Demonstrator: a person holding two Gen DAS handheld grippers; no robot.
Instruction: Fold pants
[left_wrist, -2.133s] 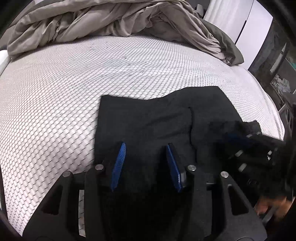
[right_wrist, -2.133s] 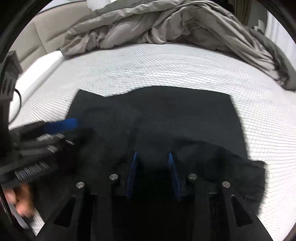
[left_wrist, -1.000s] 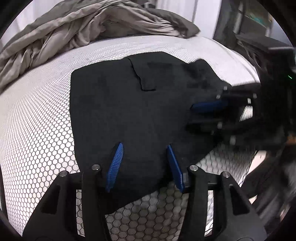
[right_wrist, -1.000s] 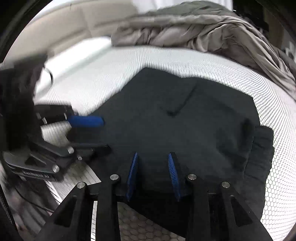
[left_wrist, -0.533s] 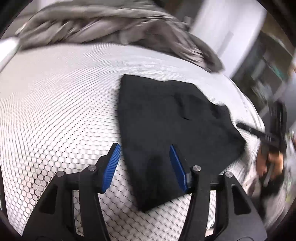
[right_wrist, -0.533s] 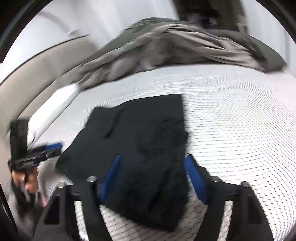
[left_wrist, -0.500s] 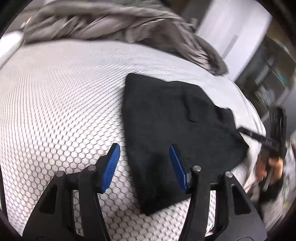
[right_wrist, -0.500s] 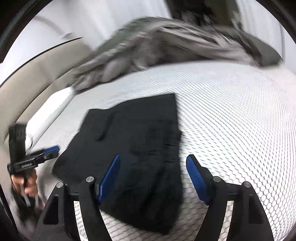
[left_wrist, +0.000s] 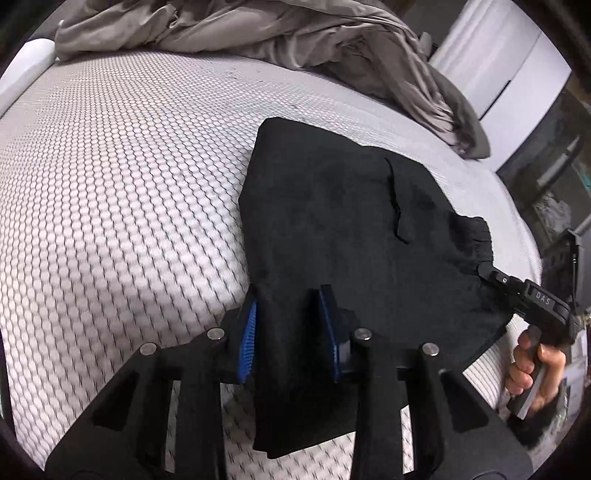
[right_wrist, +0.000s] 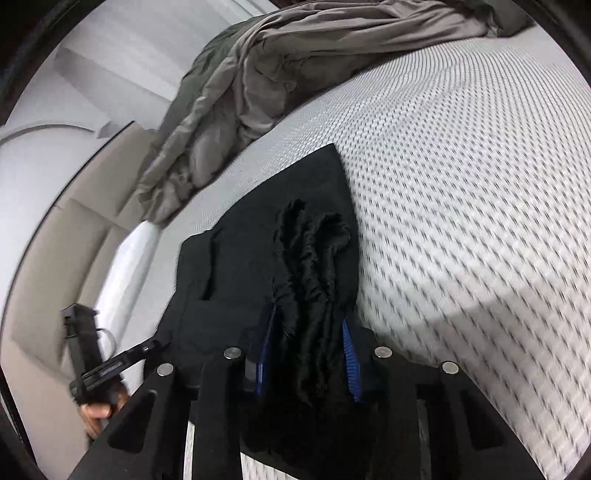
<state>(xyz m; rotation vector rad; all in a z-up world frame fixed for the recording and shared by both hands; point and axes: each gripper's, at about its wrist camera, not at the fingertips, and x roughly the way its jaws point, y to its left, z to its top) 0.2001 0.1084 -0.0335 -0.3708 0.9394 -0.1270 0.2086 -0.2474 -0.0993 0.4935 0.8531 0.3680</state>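
Black pants (left_wrist: 340, 221) lie folded on the white honeycomb mattress (left_wrist: 122, 177). My left gripper (left_wrist: 290, 317) has its blue pads on either side of the near left corner of the fabric, jaws narrowed around it. My right gripper (right_wrist: 308, 339) has its pads on either side of a bunched, ruffled edge of the pants (right_wrist: 310, 258). The right gripper also shows in the left wrist view (left_wrist: 524, 295), at the pants' right edge, held by a hand. The left gripper shows in the right wrist view (right_wrist: 110, 365), at the pants' left edge.
A crumpled grey-brown duvet (left_wrist: 258, 33) lies heaped at the far end of the bed, also in the right wrist view (right_wrist: 280, 66). A beige padded headboard (right_wrist: 55, 236) runs along the left. White cabinet doors (left_wrist: 509, 66) and dark shelving stand beyond the bed's right side.
Both grippers have come down onto opposite corners of the pants and narrowed around the fabric. Half a second ago both jaws were wide open above it.
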